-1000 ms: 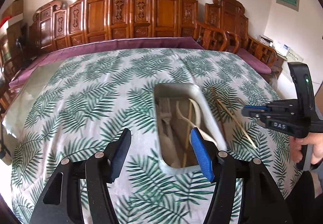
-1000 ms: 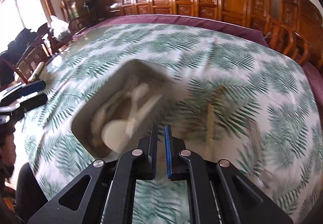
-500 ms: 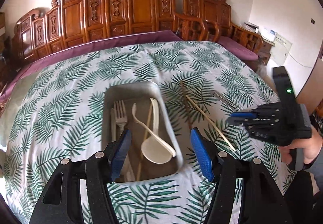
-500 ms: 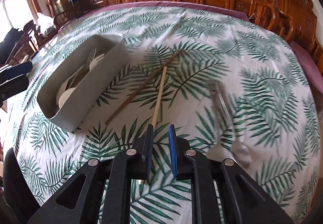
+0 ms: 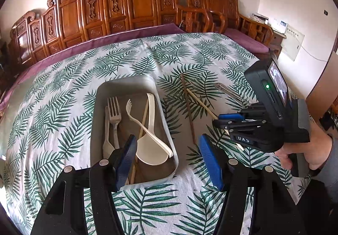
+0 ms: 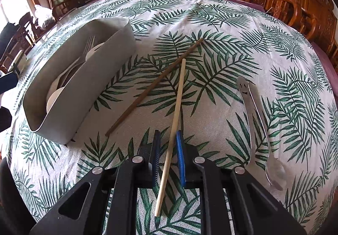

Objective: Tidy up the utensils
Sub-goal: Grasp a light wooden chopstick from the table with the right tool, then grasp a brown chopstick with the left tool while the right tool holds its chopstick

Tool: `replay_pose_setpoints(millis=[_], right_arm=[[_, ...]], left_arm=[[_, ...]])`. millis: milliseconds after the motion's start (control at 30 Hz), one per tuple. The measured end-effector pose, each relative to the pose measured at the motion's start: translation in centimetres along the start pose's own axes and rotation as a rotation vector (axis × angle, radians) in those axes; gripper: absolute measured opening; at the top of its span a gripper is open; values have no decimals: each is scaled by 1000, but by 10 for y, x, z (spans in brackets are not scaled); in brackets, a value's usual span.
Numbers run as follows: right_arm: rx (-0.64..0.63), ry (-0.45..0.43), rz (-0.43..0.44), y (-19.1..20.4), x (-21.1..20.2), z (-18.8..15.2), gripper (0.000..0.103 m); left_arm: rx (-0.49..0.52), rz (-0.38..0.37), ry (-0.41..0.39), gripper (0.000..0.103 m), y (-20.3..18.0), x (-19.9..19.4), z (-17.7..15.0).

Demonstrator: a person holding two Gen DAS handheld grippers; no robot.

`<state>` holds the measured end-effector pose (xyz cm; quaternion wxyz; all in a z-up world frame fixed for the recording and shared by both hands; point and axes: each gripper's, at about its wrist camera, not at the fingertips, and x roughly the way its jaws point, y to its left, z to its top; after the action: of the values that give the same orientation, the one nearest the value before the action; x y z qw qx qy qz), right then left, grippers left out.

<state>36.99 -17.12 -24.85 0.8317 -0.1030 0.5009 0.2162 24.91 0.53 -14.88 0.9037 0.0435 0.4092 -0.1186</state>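
Note:
A grey tray on the leaf-print cloth holds a metal fork, a white plastic fork, a white spoon and a light chopstick. My left gripper hangs open over the tray's near end with nothing between its pads. Right of the tray lie a dark chopstick and a light chopstick. My right gripper is low over the cloth and straddles the light chopstick. Its jaws are closing, with a gap still showing on both sides of the stick.
Two metal utensils, a smiley-handled one and a spoon, lie side by side at the right of the chopsticks. Carved wooden chairs line the table's far edge. A person's hand holds the right gripper.
The right gripper has come down from over the tray to the light chopstick, which now lies between its pads. The left gripper has shifted so the tray's near end sits between its fingers.

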Motion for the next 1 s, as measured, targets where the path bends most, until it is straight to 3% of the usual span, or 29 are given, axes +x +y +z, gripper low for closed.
replay_pose_setpoints(millis=[33, 133, 433, 733, 1000], right_arm=[[-12, -1, -24, 0, 0, -1, 7], [-11, 2, -17, -2, -2, -4, 6], [54, -21, 29, -18, -18, -30, 6], [58, -79, 56, -31, -62, -43, 6], [66, -111, 67, -48, -88, -59, 6]], left_arm=[[1, 0, 2, 59, -1, 1, 0], [4, -1, 11, 59, -4, 4, 0], [36, 2, 32, 59, -21, 21, 14], [73, 7, 66, 59, -43, 53, 33], [125, 32, 131, 43, -62, 88, 49]])
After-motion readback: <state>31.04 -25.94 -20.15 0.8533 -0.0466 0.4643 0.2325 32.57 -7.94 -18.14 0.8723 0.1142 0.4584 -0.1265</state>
